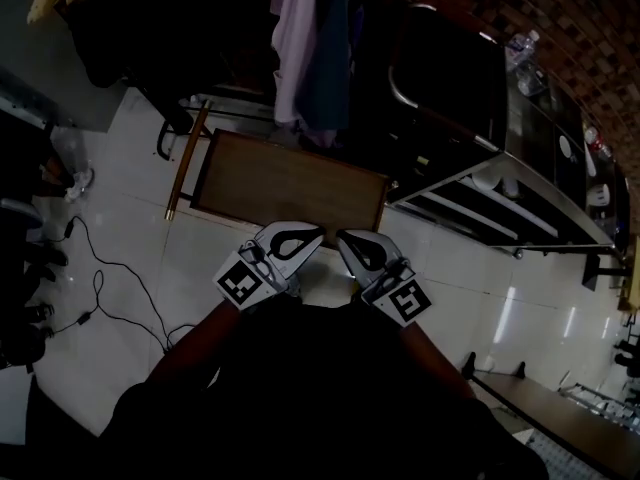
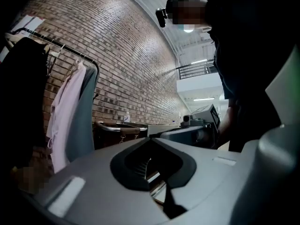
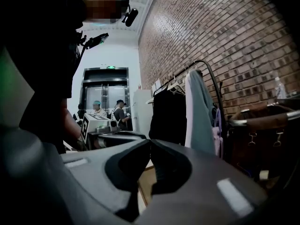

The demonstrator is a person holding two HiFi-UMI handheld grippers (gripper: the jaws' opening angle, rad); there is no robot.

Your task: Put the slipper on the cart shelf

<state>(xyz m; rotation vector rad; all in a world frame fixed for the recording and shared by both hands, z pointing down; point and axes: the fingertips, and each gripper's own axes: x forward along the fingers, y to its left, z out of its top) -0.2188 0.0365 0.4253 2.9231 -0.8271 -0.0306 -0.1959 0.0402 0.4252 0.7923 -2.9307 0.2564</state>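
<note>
No slipper shows in any view. In the head view my left gripper (image 1: 300, 238) and right gripper (image 1: 358, 248) are held side by side close to my body, above the white tiled floor. Both are shut with nothing between the jaws. The left gripper view shows the left gripper (image 2: 151, 140) with its jaws touching; the right gripper (image 3: 150, 142) looks the same in its own view. The metal cart (image 1: 500, 183) with slatted shelves stands ahead to the right, a dark bin (image 1: 440, 78) on its upper part. Its brown-wrapped handle (image 2: 119, 128) shows in the left gripper view.
A brown wooden board (image 1: 290, 183) on a low frame lies just ahead of the grippers. Clothes (image 1: 310, 48) hang from a rack along the brick wall (image 2: 117, 55). Cables (image 1: 110, 288) trail over the floor at left. People (image 3: 105, 109) stand by lift doors far off.
</note>
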